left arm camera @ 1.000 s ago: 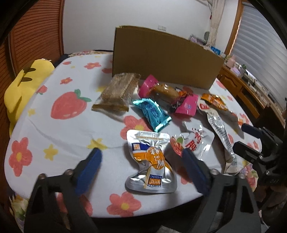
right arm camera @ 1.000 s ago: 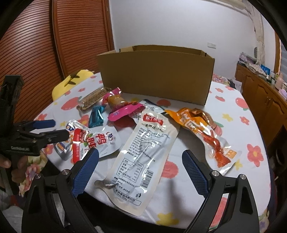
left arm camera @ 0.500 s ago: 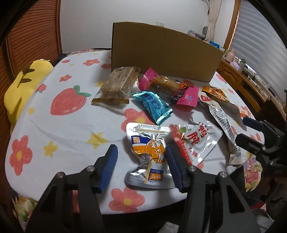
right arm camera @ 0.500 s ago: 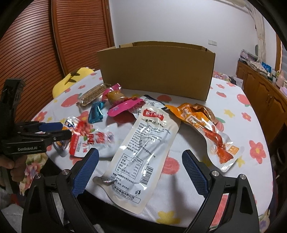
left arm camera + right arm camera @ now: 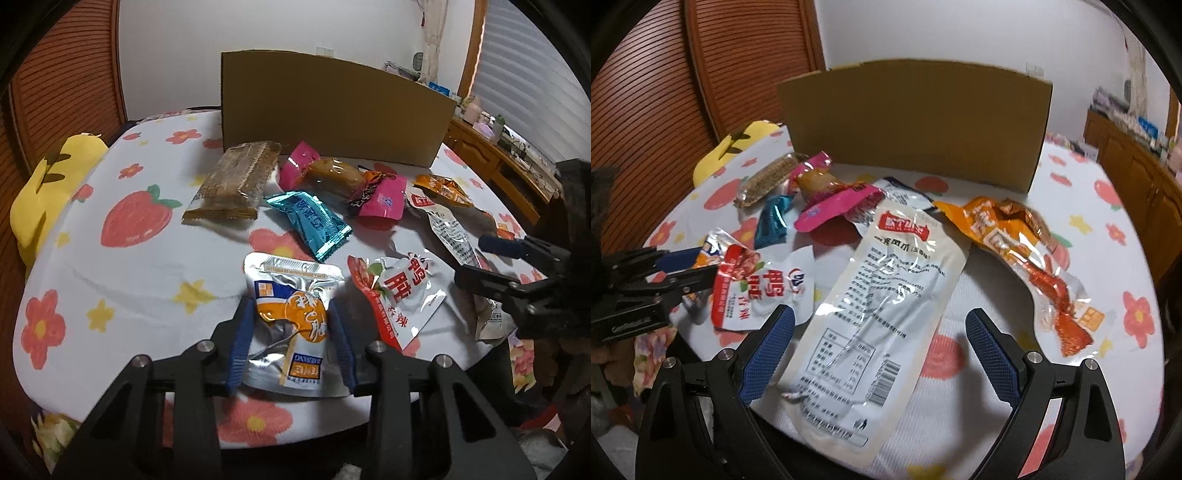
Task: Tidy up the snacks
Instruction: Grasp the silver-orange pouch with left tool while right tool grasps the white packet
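Since the left gripper [image 5: 291,332] has just been closing on the silver-and-orange pouch [image 5: 291,321], the first risk sits there: the blue fingers [image 5: 242,339] flank the pouch's narrow waist and appear to press its crinkled foil sides, but the hold is across slack film, not a firm edge. Judgement: on lifting, the film could slide out, or the pouch could swing and drop back onto the surface [image 5: 122,266].

Just right of it, the white-and-red pouch [image 5: 399,295] lies touching or nearly touching the gripped one; a careless lift may drag it toward the near edge, which is close.

Further back: brown bar [image 5: 236,181], teal packet [image 5: 314,221], pink wrappers [image 5: 384,199], all lying loose in front of the cardboard box [image 5: 332,110]. The box stands at the far side, well apart from the held pouch, so the carry passes over these snacks; a low path would knock them.

Right side: the right gripper [image 5: 882,350] hovers with fingers wide apart, holding nothing, over the long clear pouch [image 5: 886,295], whose near end overhangs or nears the surface edge. A glancing touch could push it off. The orange pouch [image 5: 1027,251] lies just beside it.

The two grippers work close together; collision is possible if both lift at once.
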Action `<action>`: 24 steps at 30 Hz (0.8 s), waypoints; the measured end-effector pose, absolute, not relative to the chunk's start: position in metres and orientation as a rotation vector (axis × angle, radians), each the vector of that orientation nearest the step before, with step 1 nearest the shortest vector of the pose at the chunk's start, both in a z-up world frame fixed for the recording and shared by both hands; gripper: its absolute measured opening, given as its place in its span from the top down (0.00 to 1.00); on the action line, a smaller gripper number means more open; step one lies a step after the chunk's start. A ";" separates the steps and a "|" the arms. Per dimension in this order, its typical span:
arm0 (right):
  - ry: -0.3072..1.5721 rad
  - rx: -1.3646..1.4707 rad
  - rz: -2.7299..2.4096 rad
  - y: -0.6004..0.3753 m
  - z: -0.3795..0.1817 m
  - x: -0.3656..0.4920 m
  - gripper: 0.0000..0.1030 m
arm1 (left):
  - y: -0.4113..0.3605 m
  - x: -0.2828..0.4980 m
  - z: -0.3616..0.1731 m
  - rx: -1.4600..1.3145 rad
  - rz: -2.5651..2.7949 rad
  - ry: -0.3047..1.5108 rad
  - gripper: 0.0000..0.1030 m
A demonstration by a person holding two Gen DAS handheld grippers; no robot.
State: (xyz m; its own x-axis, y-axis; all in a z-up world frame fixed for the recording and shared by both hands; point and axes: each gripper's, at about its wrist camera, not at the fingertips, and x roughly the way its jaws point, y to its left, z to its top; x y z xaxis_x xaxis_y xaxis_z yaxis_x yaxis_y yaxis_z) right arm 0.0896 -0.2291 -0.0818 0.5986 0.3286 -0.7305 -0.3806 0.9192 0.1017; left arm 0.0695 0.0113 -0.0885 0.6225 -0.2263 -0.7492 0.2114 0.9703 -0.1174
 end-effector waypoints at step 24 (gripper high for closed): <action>0.858 -0.116 0.412 -0.230 -0.072 0.121 0.63 | 0.022 0.065 -0.078 -0.061 -0.232 0.785 0.63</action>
